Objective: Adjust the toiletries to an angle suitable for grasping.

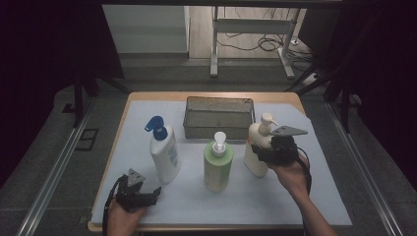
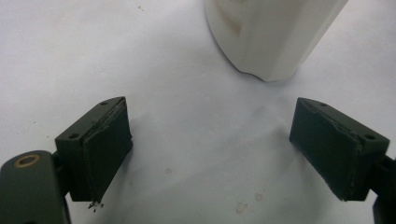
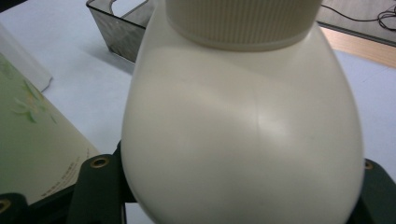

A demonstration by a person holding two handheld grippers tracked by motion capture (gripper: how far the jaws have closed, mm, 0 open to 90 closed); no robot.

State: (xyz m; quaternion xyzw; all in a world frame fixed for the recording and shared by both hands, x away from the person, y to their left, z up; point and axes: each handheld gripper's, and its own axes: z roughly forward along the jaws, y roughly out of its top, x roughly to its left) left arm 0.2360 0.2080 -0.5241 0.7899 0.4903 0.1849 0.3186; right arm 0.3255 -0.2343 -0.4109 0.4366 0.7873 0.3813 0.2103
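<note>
Between the right tongs [image 1: 260,153] stands the cream bottle [image 1: 257,147], clasped at its sides, right of the green bottle [image 1: 218,167]. Left tongs [image 1: 147,195] gape over bare table [image 1: 196,206] near the white bottle [image 1: 164,152].

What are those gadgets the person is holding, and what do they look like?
Two black handheld grippers: the left gripper and the right gripper. Each carries a grey three-cornered plate on top and trails a black cable. Their jaws are blocky black pads with brass-coloured screws. The forearms are bare, no sleeves.
</note>
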